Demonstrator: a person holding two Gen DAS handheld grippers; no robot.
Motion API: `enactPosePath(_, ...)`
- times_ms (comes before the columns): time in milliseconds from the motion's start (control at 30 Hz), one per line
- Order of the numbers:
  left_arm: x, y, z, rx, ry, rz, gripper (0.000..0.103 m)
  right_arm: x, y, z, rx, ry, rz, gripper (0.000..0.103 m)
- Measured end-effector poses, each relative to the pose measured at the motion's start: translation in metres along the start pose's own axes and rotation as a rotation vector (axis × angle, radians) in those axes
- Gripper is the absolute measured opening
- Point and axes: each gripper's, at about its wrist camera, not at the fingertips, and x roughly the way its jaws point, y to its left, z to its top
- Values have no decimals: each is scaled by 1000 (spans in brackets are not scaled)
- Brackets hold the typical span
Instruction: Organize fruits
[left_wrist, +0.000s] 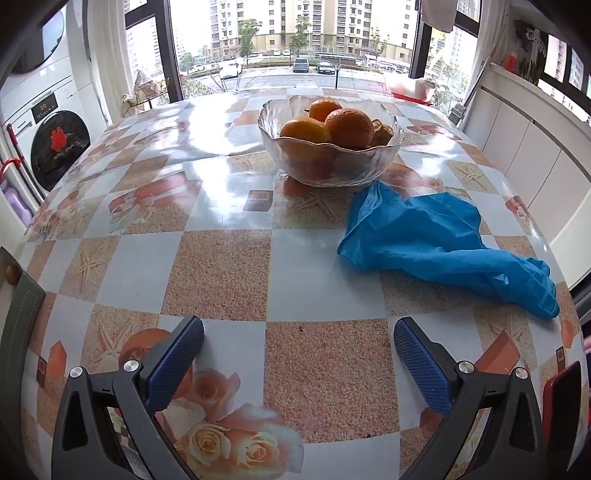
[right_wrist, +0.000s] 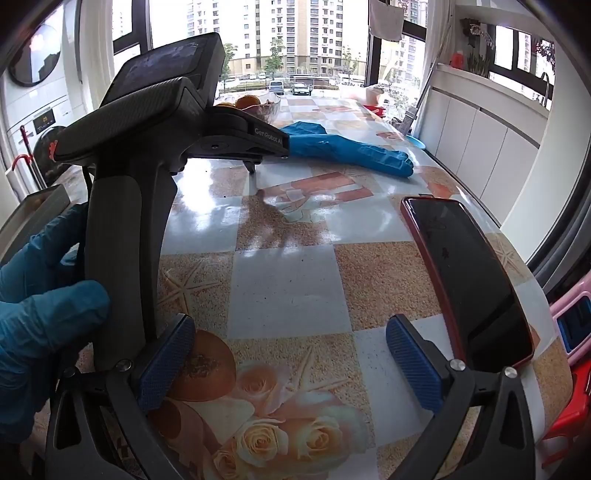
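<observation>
Oranges (left_wrist: 332, 123) piled in glass bowl (left_wrist: 328, 170).

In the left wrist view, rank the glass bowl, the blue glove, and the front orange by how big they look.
1. Blue glove, widest in frame, though it lies nearer the camera.
2. Glass bowl, close behind; with the glove nearer, true order is unsure.
3. Front orange, clearly smallest, sitting inside the bowl.
</observation>
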Motion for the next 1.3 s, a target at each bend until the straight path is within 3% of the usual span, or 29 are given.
enactPosePath(1300, 0, 0, 0, 0, 0, 0, 103, 0, 0, 0, 0, -2, 1, 103)
